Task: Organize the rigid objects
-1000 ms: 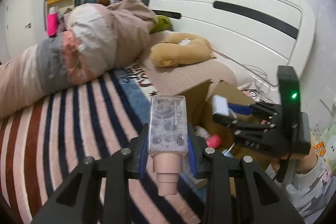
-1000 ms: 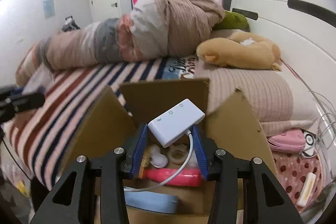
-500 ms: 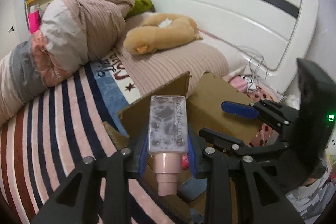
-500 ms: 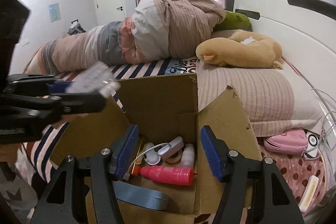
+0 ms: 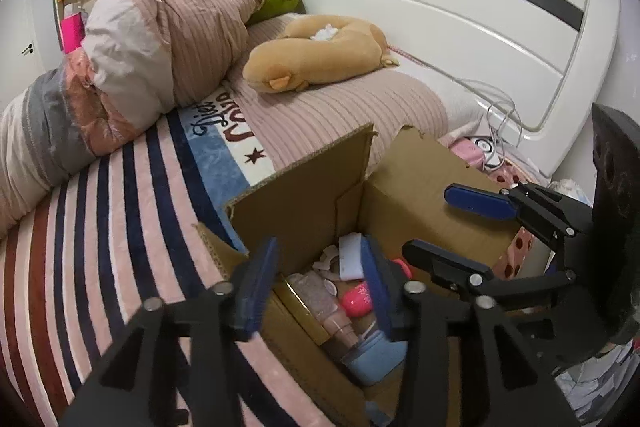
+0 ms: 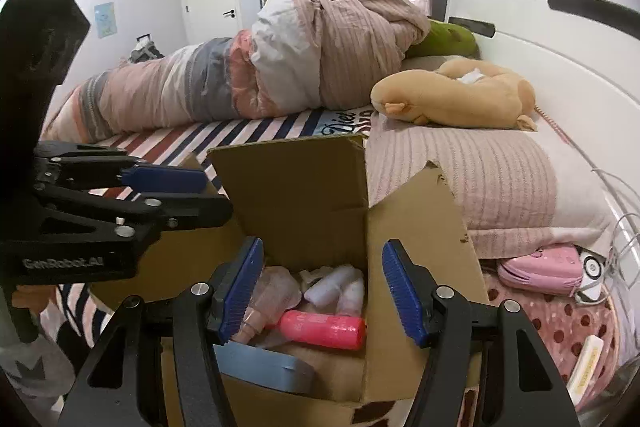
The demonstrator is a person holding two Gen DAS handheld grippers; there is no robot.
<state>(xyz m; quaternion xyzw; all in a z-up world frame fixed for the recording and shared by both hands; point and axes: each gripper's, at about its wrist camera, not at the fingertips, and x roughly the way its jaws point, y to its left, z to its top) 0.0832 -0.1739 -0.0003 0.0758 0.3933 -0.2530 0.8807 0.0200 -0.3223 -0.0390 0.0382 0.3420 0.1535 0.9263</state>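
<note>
Cardboard box (image 5: pixel 412 183) sits on the bed, flaps up. Left tongs (image 5: pixel 316 287) over the box, jaws opening, nothing between them; clear bottle (image 5: pixel 324 301) lies inside the box beside the pink bottle (image 6: pixel 322 329). Right tongs (image 6: pixel 322 297) spread, empty, over the box too.
</note>
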